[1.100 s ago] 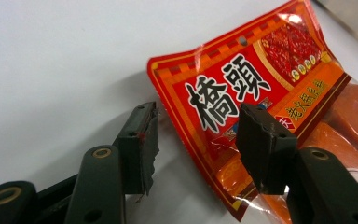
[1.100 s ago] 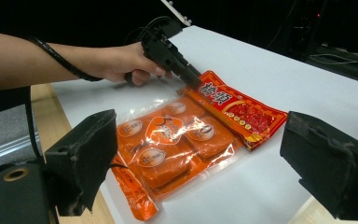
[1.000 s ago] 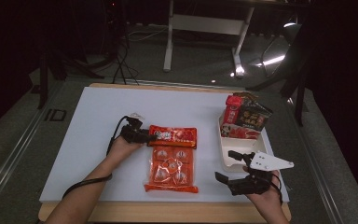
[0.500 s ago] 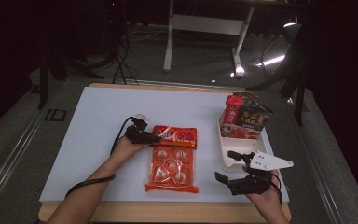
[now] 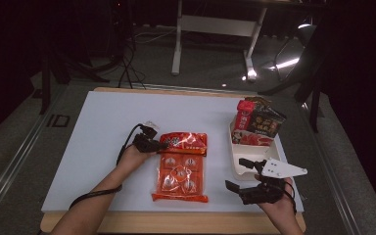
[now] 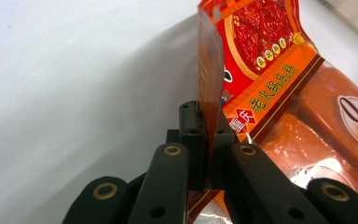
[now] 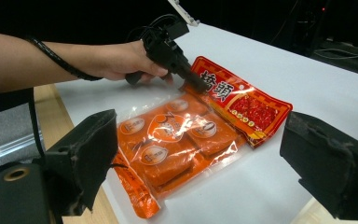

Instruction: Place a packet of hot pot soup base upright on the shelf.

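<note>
1. Left gripper view: left gripper (image 6: 204, 140) has just been closing; its jaws now pinch the top edge of the orange-red packet (image 6: 279, 88), film lifted upright between the pads.
2. Packet otherwise lies flat mid-desk (image 5: 103, 122).
3. Right gripper (image 5: 247, 176) hovers near the front edge, jaws wide apart, holding nothing.
4. Step: pick-up grasp made. Next, likely: lift slowly and check for film slip, probably toward the tray (image 5: 242, 171).

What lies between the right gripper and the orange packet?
Only bare white table, in the high view, separates the right gripper from the orange packet.
</note>
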A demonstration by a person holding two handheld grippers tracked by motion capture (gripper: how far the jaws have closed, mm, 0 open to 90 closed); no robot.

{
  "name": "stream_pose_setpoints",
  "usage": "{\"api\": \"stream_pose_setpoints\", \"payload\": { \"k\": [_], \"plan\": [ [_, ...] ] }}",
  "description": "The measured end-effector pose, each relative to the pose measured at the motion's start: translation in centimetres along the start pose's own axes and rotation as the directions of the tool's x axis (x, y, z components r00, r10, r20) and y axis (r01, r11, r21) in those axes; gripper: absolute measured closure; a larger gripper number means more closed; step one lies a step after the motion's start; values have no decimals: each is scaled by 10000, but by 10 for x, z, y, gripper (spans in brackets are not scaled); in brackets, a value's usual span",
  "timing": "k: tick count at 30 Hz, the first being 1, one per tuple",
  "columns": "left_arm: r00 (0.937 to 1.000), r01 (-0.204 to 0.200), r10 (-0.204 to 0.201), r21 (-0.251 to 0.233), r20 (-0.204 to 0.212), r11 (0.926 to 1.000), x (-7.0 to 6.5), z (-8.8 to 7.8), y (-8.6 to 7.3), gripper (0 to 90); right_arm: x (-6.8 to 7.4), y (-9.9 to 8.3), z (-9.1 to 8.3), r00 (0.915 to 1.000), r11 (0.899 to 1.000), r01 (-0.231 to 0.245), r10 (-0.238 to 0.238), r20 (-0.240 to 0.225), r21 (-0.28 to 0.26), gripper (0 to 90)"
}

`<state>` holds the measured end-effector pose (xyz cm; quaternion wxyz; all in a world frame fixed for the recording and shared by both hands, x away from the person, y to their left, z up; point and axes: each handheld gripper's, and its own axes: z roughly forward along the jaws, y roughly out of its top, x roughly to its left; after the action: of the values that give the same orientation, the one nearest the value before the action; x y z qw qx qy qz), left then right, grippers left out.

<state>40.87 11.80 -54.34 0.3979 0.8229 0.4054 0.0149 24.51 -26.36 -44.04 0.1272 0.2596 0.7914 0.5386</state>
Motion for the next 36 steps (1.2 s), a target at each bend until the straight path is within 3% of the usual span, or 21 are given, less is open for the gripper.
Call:
{"api": "stream_pose_setpoints", "payload": {
  "k": [9,13,25,36],
  "plan": [
    [9984,-538,525,-651,-221,9964,-11,-17,6,896,-1,2,0,9999,10000,42,-43,120,81,112],
    [9988,-492,487,-997,-74,9938,-16,-27,11,895,1,4,-1,9998,9999,129,-131,173,84,112],
    [9956,-888,923,-1444,171,9855,-33,-54,21,897,-4,14,-9,9994,9997,-66,75,345,-250,108],
    [9899,-1148,1291,-2045,578,9721,-47,-73,23,897,-13,26,-2,9979,9993,-64,86,638,-355,134]
  ]
}}
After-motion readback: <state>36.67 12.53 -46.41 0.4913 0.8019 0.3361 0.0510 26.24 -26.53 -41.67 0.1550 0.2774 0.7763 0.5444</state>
